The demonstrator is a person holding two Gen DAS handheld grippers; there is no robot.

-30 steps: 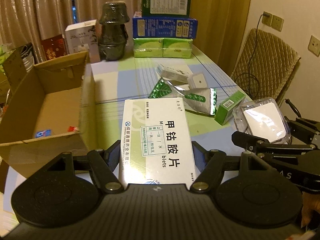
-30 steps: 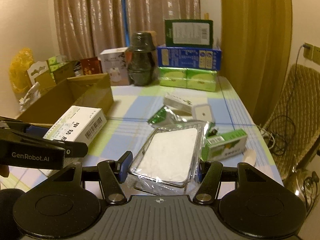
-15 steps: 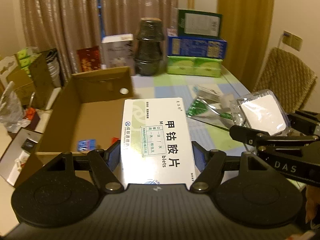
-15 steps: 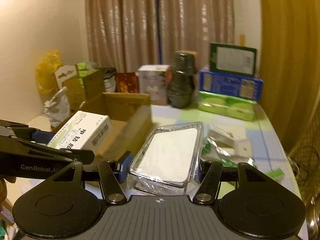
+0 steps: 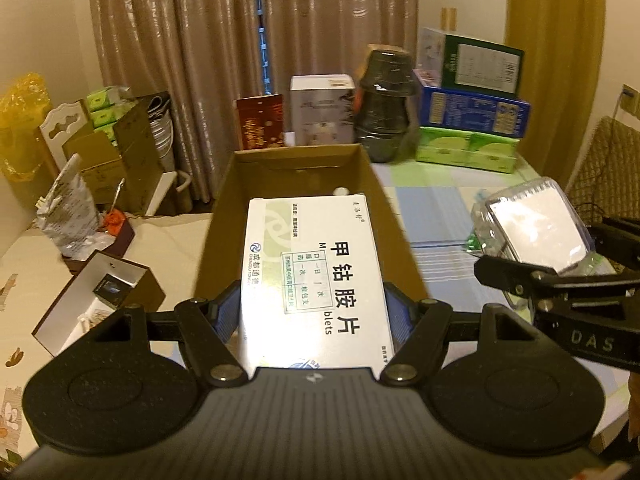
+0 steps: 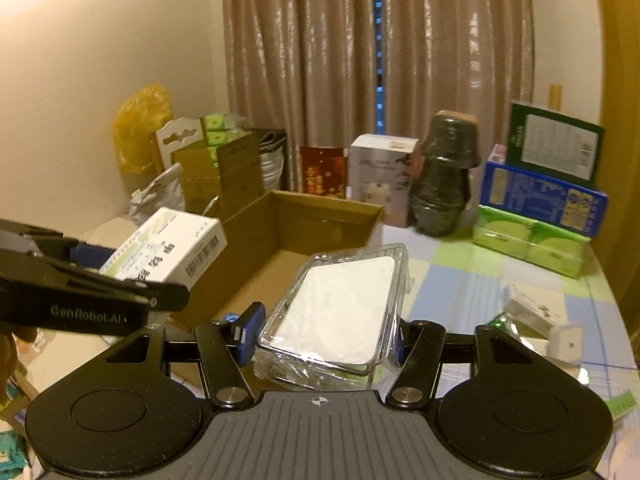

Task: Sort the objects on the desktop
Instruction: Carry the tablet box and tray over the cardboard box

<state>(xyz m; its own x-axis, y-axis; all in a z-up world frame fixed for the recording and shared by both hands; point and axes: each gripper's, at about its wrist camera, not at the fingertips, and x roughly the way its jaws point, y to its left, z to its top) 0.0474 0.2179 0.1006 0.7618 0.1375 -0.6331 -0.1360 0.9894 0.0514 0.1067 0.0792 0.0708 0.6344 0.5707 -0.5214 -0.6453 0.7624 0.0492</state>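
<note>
Between the blue pads of the left claw (image 5: 314,312) sits a white medicine box (image 5: 316,276), pinched across its two long side walls and carried flat, printed face up. It looks like thin card with little inside: light, stiff along its length, but easy to dent if squeezed hard. The side walls near the middle of the box are a sound place to hold, since the load stays balanced and the card is backed by its folded edges. Beside it, the right claw (image 6: 326,338) pinches a clear plastic case (image 6: 340,312) with a white insert, wrapped in crinkled film. I judge that one trickier: the smooth shell and loose film could slide on the pads, and the case appears tilted, one corner dipping. A hold on the rigid rim, not the film, would be safer.

Just beyond both claws stands the open cardboard box (image 5: 378,208), its bare floor showing ahead of the medicine box, which hangs over its near end. Neither item would suffer from a short drop inside. Farther off on the table (image 6: 460,280) stand a dark wrapped jar (image 6: 444,184) and stacked cartons (image 6: 540,208), well apart from the claws.
</note>
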